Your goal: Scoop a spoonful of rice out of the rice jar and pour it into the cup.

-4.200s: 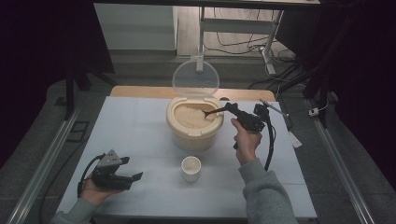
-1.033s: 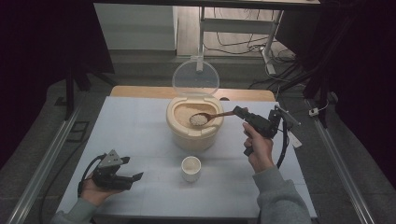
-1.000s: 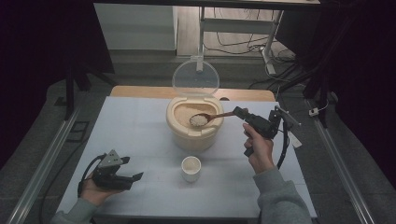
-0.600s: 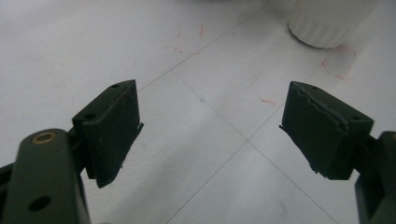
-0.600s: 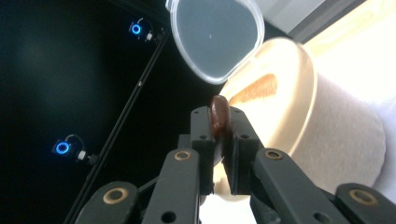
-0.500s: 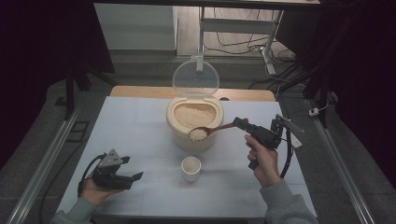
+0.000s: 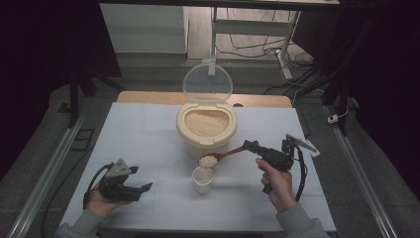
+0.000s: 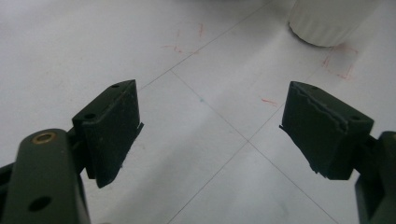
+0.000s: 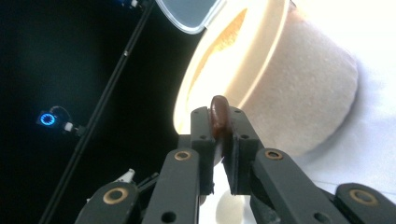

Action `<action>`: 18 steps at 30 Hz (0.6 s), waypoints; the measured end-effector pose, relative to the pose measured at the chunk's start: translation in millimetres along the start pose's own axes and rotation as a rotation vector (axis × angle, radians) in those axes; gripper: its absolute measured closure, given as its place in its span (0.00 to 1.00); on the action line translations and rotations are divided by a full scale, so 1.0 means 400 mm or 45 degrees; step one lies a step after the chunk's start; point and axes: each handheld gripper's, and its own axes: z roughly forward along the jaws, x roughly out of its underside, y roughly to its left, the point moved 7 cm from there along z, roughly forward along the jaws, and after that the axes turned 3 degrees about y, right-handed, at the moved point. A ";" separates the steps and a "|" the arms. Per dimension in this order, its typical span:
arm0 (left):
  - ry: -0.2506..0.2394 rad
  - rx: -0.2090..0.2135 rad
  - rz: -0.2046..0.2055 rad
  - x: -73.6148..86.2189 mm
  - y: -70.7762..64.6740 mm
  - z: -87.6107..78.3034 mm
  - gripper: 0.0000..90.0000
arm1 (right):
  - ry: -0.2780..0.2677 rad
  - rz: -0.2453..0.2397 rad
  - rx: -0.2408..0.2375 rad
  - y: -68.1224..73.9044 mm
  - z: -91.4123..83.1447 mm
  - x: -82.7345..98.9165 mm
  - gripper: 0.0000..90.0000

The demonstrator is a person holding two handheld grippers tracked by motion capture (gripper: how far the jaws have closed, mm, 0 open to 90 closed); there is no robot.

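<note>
The bench (image 7: 148, 129) has a pale, white-blue top with thin lines crossing it and a few small red marks, and a strip of brown wood shows along its far edge at 12 o'clock. Around it the room is dark, with a grey floor, metal rails on both sides and black cables lying on the floor past the far edge. Near the middle of the bench stands a cream rice tub (image 7: 206, 130) full of rice, with its clear round lid (image 7: 207, 82) standing up behind it. A small white cup (image 7: 202, 179) stands just in front of the tub, toward 6 o'clock. The right gripper (image 7: 253, 147) is at about 4 o'clock from the tub, and its jaws are clenched on the handle of a brown wooden spoon (image 7: 229, 153). The spoon's bowl holds a heap of rice and hangs just above the cup, between the cup and the tub. The left gripper (image 7: 145, 188) rests low on the bench at 8 o'clock, well apart from the cup. Its jaws are released, wide apart with nothing between them.
</note>
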 end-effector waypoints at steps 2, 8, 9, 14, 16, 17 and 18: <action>0.001 0.000 0.000 0.000 0.000 0.000 0.21 | 0.013 -0.006 0.012 -0.006 0.002 0.006 0.92; 0.001 -0.001 0.001 0.000 0.000 0.000 0.21 | 0.053 -0.043 0.056 -0.012 0.016 0.022 0.92; 0.001 -0.001 0.001 0.000 0.000 0.000 0.21 | 0.056 -0.057 0.067 -0.012 0.020 0.023 0.92; 0.001 -0.001 -0.001 0.001 0.001 0.000 0.21 | 0.072 -0.097 0.106 -0.011 0.029 0.023 0.92; 0.002 0.000 0.000 0.001 0.001 0.001 0.21 | 0.079 -0.113 0.120 -0.010 0.031 0.022 0.92; 0.003 0.000 0.000 0.001 0.001 0.001 0.21 | 0.082 -0.129 0.132 -0.009 0.033 0.022 0.92; 0.004 0.000 0.000 0.001 0.001 0.001 0.21 | 0.085 -0.135 0.138 -0.008 0.033 0.022 0.92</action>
